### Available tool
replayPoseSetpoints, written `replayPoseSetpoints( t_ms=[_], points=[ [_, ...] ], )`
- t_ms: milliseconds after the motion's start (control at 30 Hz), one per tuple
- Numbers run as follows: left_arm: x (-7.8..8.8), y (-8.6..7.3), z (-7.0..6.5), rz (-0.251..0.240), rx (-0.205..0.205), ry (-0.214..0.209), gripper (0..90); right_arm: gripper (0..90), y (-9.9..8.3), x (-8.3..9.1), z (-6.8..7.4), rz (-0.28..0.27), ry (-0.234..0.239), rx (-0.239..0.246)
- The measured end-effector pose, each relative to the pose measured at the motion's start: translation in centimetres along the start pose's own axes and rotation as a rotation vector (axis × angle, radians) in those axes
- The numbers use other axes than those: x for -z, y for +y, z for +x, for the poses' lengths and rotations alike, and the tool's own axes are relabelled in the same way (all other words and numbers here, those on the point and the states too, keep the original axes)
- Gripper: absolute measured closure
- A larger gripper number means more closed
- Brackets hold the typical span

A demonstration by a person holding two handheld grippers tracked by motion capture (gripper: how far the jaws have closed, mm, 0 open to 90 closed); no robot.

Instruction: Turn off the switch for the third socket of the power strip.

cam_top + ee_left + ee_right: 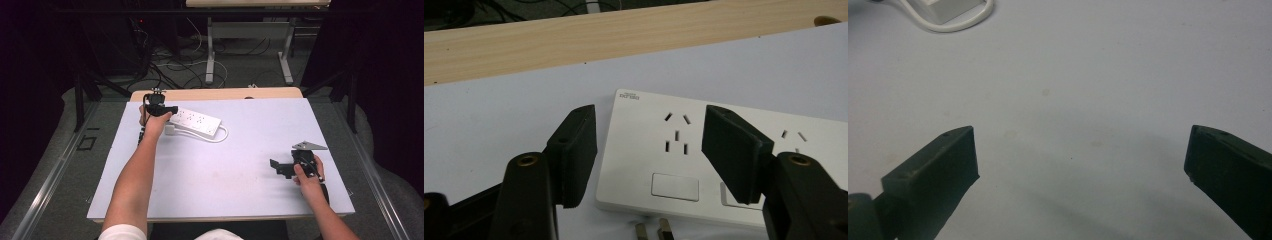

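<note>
Left tongs (649, 150) hanging spread, unloaded, over end of white plastic multi-socket power strip (196, 121) lying at far left of white surface (235, 165). Two-pin plug (651, 232) lying just beside strip's near edge. Right tongs (1080, 180) resting spread, idle. Advice: centre on plug, descend squarely before pinching.

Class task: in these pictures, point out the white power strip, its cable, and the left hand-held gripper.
White power strip (674, 150): left gripper view, its socket face.
Cable (223, 134): high view, the loop's bend.
Left hand-held gripper (649, 150): left gripper view, midway between fingertips.
</note>
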State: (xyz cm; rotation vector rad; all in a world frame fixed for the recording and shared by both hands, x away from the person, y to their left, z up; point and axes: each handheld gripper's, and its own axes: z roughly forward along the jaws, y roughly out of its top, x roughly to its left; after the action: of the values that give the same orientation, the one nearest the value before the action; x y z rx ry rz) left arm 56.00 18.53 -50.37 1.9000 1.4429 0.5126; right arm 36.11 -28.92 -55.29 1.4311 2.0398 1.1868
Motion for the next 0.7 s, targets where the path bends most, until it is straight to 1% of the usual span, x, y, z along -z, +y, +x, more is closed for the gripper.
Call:
replayPoseSetpoints(
  t_ms=[33, 133, 233, 333, 367, 400, 433, 467, 500, 533, 567, 633, 700],
  points=[
    [0.1, 0.0, 0.0, -0.007, 0.0, -0.01, 38.6, 0.3, 0.0, 0.0, 0.0, 0.0, 0.001, -0.001],
    [0.4, 0.1, -0.2, -0.008, 0.002, -0.014, 37.4, 0.3, 0.0, 0.0, 0.0, -0.003, 0.003, -0.006],
    [1.0, 0.3, -0.4, -0.021, 0.002, -0.03, 37.2, 0.3, 0.0, 0.1, 0.0, -0.002, 0.003, -0.005],
    [1.4, 0.5, -0.8, -0.027, 0.014, -0.048, 36.4, 0.3, 0.1, 0.1, 0.0, -0.004, 0.005, -0.005],
    [1.7, 0.5, -0.9, -0.014, 0.01, -0.057, 35.8, 0.3, 0.1, 0.1, 0.0, -0.004, 0.005, -0.003],
    [1.8, 0.5, -0.9, -0.012, 0.003, -0.056, 35.4, 0.3, 0.1, 0.1, 0.0, -0.004, 0.007, -0.002],
    [1.9, 0.5, -1.0, -0.005, 0.005, -0.06, 35.2, 0.3, 0.1, 0.1, 0.0, -0.004, 0.007, -0.001],
    [2.0, 0.5, -1.2, -0.011, 0.007, -0.052, 35.1, 0.3, 0.1, 0.1, 0.0, -0.005, 0.007, -0.001],
    [2.2, 0.5, -1.3, -0.003, 0.002, -0.05, 35.0, 0.3, 0.1, 0.1, 0.1, -0.005, 0.008, -0.001],
    [2.4, 0.5, -1.2, -0.003, -0.005, -0.055, 34.7, 0.3, 0.1, 0.1, 0.1, -0.006, 0.008, -0.001],
    [2.6, 0.5, -1.3, -0.002, -0.003, -0.064, 34.7, 0.3, 0.1, 0.1, 0.1, -0.006, 0.008, 0.002],
    [2.9, 0.5, -1.3, -0.003, -0.009, -0.062, 34.6, 0.3, 0.1, 0.1, 0.1, -0.005, 0.008, 0.0],
    [3.4, 0.6, -1.3, 0.009, -0.017, -0.079, 34.6, 0.3, 0.1, 0.1, 0.1, -0.005, 0.007, 0.0]
  ],
)
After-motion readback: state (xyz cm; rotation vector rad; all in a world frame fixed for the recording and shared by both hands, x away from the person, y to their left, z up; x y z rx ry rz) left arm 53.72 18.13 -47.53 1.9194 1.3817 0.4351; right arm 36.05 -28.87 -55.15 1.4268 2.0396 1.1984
